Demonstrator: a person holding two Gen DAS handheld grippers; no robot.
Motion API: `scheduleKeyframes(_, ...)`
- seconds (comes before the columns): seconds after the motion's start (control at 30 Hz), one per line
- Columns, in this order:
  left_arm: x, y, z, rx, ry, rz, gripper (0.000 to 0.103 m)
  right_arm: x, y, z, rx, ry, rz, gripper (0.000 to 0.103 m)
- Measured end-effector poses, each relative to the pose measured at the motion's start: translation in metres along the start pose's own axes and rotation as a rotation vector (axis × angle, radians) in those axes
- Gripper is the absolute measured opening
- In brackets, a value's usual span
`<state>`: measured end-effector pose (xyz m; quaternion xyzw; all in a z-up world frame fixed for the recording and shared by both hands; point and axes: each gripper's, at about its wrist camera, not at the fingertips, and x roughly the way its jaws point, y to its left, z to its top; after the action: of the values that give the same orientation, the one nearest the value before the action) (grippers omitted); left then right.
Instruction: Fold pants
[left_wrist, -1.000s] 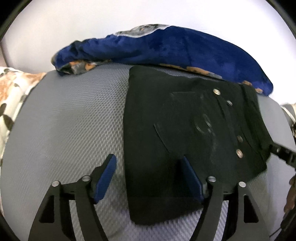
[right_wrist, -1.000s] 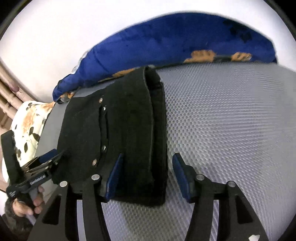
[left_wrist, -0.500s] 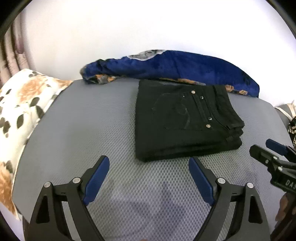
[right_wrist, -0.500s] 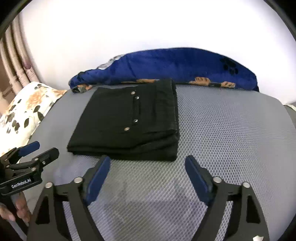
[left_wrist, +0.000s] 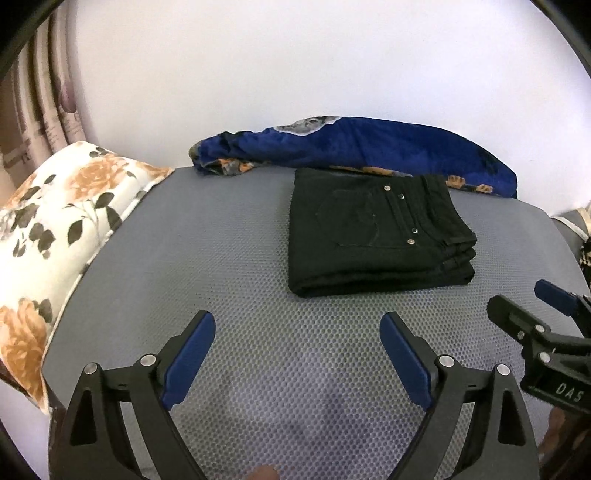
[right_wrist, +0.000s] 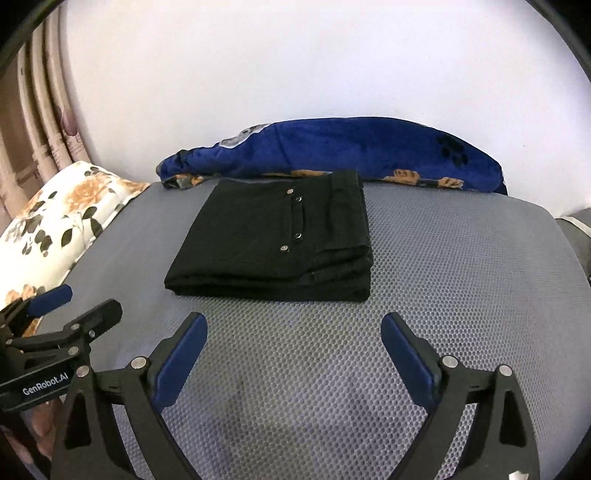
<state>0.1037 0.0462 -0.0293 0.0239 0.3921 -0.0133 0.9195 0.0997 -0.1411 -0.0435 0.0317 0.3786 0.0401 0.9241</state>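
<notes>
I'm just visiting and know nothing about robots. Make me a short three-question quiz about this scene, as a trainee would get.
1. True or false: the black pants lie folded in a flat stack on the grey mesh surface.
2. What lies right behind the pants, against the wall?
A. a towel
B. a blue blanket
C. a box
3. Fill in: the right gripper, jaws opening, holds ____.

Key: 1 true; 2 B; 3 nothing.

The black pants (left_wrist: 376, 236) lay folded on the grey mat (left_wrist: 229, 258), just in front of a blue blanket (left_wrist: 369, 147). The left gripper (left_wrist: 297, 354) stood wide with nothing between its jaws. The right gripper (left_wrist: 532, 306) was at the right edge, its jaws opening.
</notes>
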Motion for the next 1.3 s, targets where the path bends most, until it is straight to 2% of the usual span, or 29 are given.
scheduleKeyframes(0.43, -0.008, 0.000, -0.004, -0.010, -0.016, -0.008, 0.091, -0.007, 0.005, -0.005, -0.011, -0.005, -0.006, 0.094)
scheduleKeyframes(0.9, -0.013, -0.004, -0.003, 0.022, -0.051, 0.008, 0.091, -0.004, 0.002, -0.008, 0.004, 0.016, 0.006, 0.094)
scheduleKeyframes(1.3, -0.010, -0.003, -0.004, 0.014, -0.034, -0.006, 0.091, 0.002, 0.002, -0.011, 0.009, 0.037, 0.006, 0.094)
